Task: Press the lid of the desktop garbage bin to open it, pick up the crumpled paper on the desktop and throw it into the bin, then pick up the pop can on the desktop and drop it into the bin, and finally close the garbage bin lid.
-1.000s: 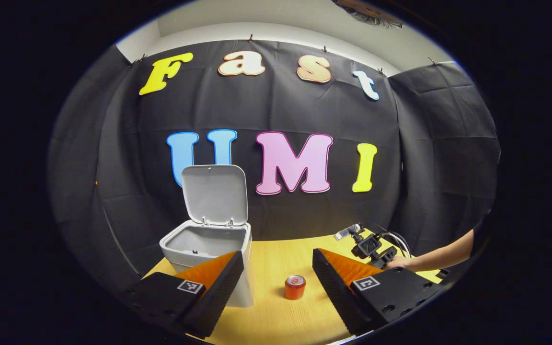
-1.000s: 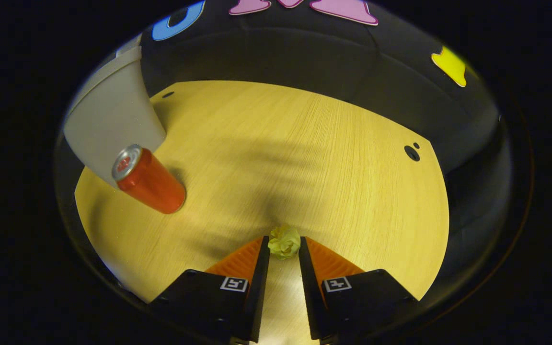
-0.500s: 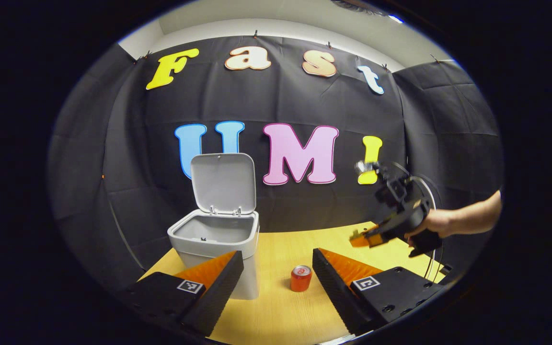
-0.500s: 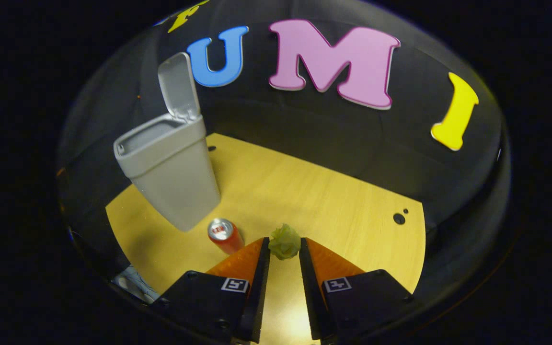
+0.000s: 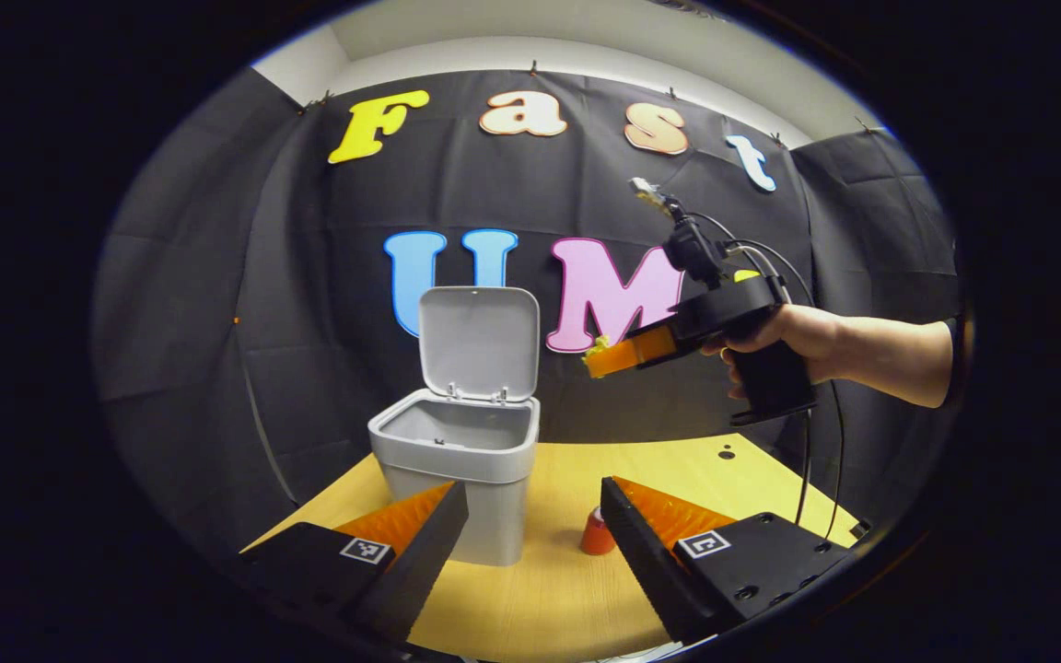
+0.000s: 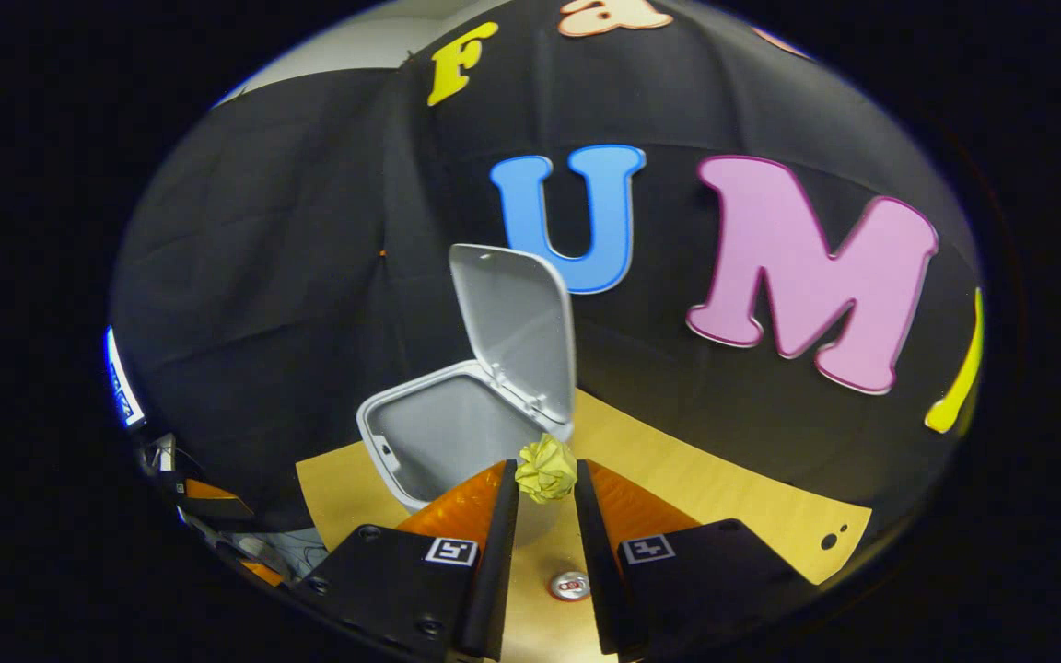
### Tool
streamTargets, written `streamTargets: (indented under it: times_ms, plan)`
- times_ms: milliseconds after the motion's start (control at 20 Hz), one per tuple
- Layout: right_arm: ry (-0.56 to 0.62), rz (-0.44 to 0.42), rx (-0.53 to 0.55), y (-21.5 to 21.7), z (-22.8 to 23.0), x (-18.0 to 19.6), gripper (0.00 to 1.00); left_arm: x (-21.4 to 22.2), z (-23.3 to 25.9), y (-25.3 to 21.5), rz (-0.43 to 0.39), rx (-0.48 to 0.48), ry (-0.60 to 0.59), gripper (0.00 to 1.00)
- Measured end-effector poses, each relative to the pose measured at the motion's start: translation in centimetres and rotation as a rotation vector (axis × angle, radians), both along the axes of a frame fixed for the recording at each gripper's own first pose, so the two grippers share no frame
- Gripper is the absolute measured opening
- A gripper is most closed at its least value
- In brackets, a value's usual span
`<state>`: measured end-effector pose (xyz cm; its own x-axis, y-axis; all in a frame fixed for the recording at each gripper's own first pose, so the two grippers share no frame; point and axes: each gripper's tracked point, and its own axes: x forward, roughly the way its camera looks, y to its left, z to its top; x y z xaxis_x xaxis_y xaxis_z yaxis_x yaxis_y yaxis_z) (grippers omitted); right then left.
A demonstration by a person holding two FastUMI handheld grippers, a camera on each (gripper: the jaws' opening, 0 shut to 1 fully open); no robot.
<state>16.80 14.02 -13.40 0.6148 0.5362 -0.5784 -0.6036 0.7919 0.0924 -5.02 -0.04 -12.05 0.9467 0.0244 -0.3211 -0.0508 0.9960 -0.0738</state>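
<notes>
The grey bin (image 5: 457, 451) stands on the wooden desk (image 5: 549, 599) with its lid (image 5: 480, 341) tipped up and open. My right gripper (image 6: 545, 471) is shut on a yellow-green crumpled paper ball (image 6: 546, 467), held high in the air just right of the bin's opening (image 6: 443, 433). In the left gripper view that gripper (image 5: 597, 354) and the hand (image 5: 798, 336) holding it hover to the right of the lid. The red pop can (image 5: 597, 534) stands upright on the desk beside the bin; its top (image 6: 571, 585) lies below my right fingers. My left gripper (image 5: 530, 525) is open, low over the desk's front.
The black cloth wall closes the back and sides of the desk. A small dark hole (image 5: 725, 452) marks the desk at the right rear. Cables (image 5: 807, 460) hang from the right gripper. Equipment (image 6: 180, 488) sits beyond the desk's left edge.
My right gripper has risen from the desk with the paper ball and swung left toward the open bin. The left gripper has drifted slightly and stays open.
</notes>
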Motion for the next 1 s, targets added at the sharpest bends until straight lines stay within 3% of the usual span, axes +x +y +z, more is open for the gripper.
streamTargets:
  times_ms: [200, 250, 300, 550, 600, 650, 750, 1000]
  plan:
    - [0.029, 0.093, -0.008, 5.4, -1.3, 0.0, 0.42, -1.7, -0.1, 1.2, 0.059, -0.011, 0.012, 0.98]
    - [0.023, 0.104, -0.023, 6.5, -2.1, 0.4, 0.27, -1.8, -0.2, 1.9, 0.076, -0.011, 0.018, 0.98]
    - [0.025, 0.113, -0.033, 7.6, -3.3, 0.4, 0.42, -2.1, -0.5, 2.5, 0.094, -0.009, 0.023, 0.97]
    - [0.046, 0.132, -0.058, 10.2, -5.7, 1.3, 0.45, -3.6, -0.5, 5.4, 0.174, 0.011, 0.038, 0.99]
    - [0.042, 0.135, -0.054, 10.5, -5.8, 1.3, 0.41, -3.7, -0.7, 5.8, 0.183, 0.012, 0.042, 0.98]
    - [0.033, 0.13, -0.053, 10.7, -5.8, 1.5, 0.48, -4.0, -0.8, 6.2, 0.192, 0.014, 0.045, 0.98]
    - [0.021, 0.12, -0.045, 10.7, -5.3, 1.6, 1.0, -4.3, -0.9, 6.6, 0.201, 0.026, 0.048, 0.98]
    - [-0.076, 0.042, -0.036, 7.6, -2.7, 2.1, 0.98, -3.8, -2.2, 5.5, 0.148, 0.009, 0.063, 0.99]
